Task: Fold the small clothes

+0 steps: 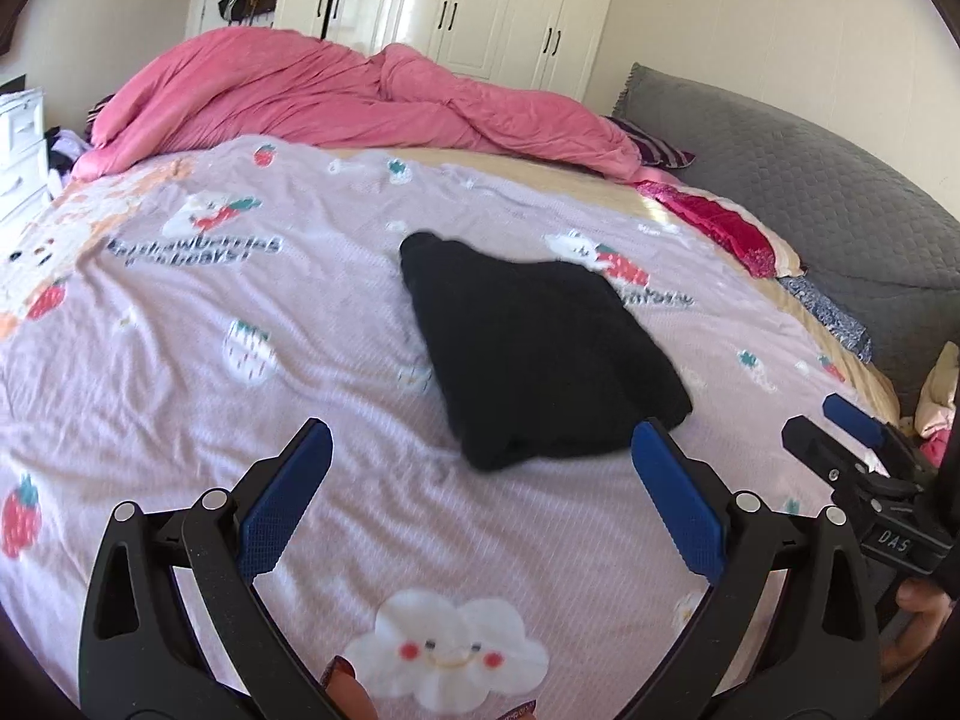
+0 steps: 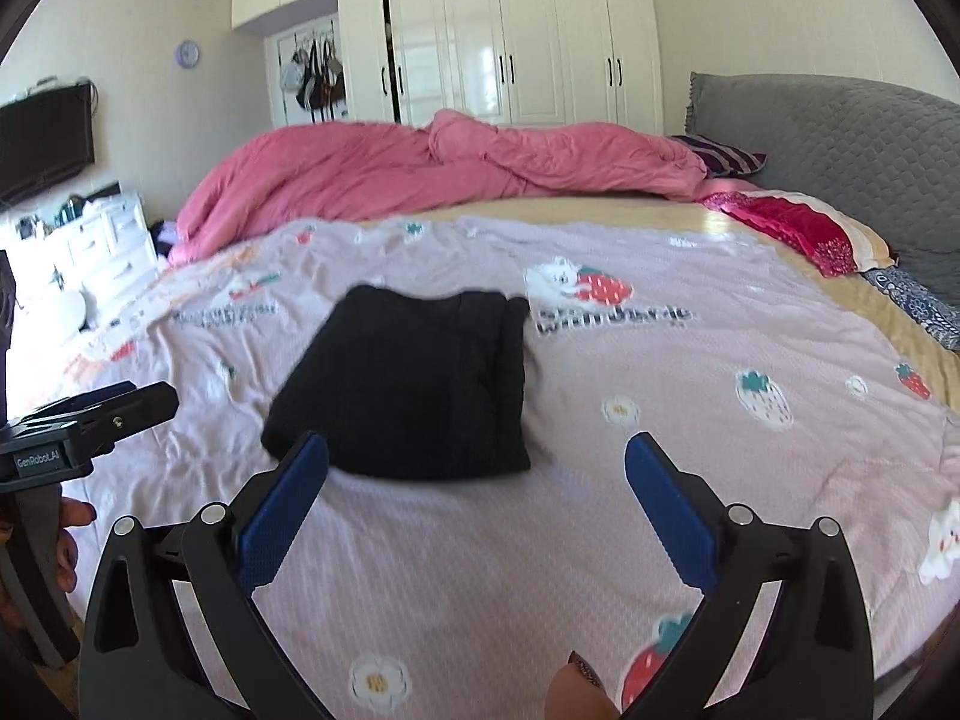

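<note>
"GenRoboLAI" label on left claw body, "DAS" on right claw. Both claws spread wide, empty, touching nothing. Folded black garment lies on pink strawberry-print blanket on bed, just beyond fingertips.

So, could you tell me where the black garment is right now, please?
The folded black garment lies mid-bed on the strawberry-print sheet, just beyond both open grippers and before the pink duvet.
</note>
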The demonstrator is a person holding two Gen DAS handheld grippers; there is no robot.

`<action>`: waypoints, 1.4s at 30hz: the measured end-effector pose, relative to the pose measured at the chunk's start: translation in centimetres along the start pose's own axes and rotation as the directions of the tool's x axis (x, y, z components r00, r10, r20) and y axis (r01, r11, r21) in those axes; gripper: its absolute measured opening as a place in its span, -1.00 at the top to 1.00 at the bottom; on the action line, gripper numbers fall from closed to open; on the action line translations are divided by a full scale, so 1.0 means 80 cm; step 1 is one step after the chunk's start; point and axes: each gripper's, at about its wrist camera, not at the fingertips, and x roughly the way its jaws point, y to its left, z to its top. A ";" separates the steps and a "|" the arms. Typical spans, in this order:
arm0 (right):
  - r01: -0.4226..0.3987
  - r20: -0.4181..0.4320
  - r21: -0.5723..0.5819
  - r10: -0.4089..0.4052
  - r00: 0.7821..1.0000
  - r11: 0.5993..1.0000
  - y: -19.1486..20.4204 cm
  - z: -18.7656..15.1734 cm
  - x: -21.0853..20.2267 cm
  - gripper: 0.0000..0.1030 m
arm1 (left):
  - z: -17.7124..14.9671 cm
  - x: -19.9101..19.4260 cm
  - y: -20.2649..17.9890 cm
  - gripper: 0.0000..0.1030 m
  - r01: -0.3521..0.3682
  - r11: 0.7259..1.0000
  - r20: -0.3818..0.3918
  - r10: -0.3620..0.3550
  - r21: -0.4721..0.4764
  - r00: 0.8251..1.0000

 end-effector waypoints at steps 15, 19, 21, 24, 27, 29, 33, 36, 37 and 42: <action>0.009 -0.183 0.064 0.002 0.983 0.998 0.021 -0.074 0.039 -0.92 | -0.079 0.029 0.028 -0.82 -0.039 0.999 -0.126 0.035 -0.033 0.991; 0.021 -0.170 0.033 -0.015 0.985 0.999 0.025 -0.080 0.039 -0.92 | -0.080 0.028 0.029 -0.82 -0.033 0.999 -0.109 0.029 -0.036 0.994; 0.022 -0.149 0.022 -0.018 0.989 1.000 0.025 -0.080 0.036 -0.92 | -0.079 0.026 0.028 -0.82 -0.040 0.999 -0.092 0.037 -0.032 0.995; 0.026 -0.100 0.015 -0.024 0.995 1.000 0.026 -0.080 0.031 -0.92 | -0.078 0.022 0.030 -0.82 -0.027 0.999 -0.073 0.024 -0.044 0.997; 0.031 -0.065 0.012 -0.030 0.997 0.999 0.027 -0.077 0.028 -0.92 | -0.075 0.018 0.031 -0.82 -0.028 0.998 -0.052 0.026 -0.049 0.998; 0.032 -0.061 0.009 -0.031 0.998 0.999 0.029 -0.076 0.028 -0.92 | -0.074 0.017 0.033 -0.82 -0.030 0.998 -0.046 0.027 -0.053 0.999; 0.032 -0.069 -0.002 -0.032 0.997 0.999 0.033 -0.076 0.030 -0.92 | -0.074 0.018 0.034 -0.82 -0.036 0.998 -0.053 0.033 -0.058 0.998; 0.020 -0.088 0.007 -0.020 0.996 1.000 0.033 -0.077 0.032 -0.92 | -0.074 0.017 0.034 -0.82 -0.040 0.997 -0.051 0.037 -0.058 0.998; 0.016 -0.101 0.012 -0.015 0.995 1.000 0.033 -0.078 0.035 -0.92 | -0.074 0.017 0.034 -0.82 -0.037 0.998 -0.050 0.034 -0.060 0.998; 0.019 -0.105 0.003 -0.018 0.994 1.000 0.035 -0.080 0.034 -0.92 | -0.074 0.015 0.035 -0.82 -0.039 0.997 -0.043 0.036 -0.062 0.998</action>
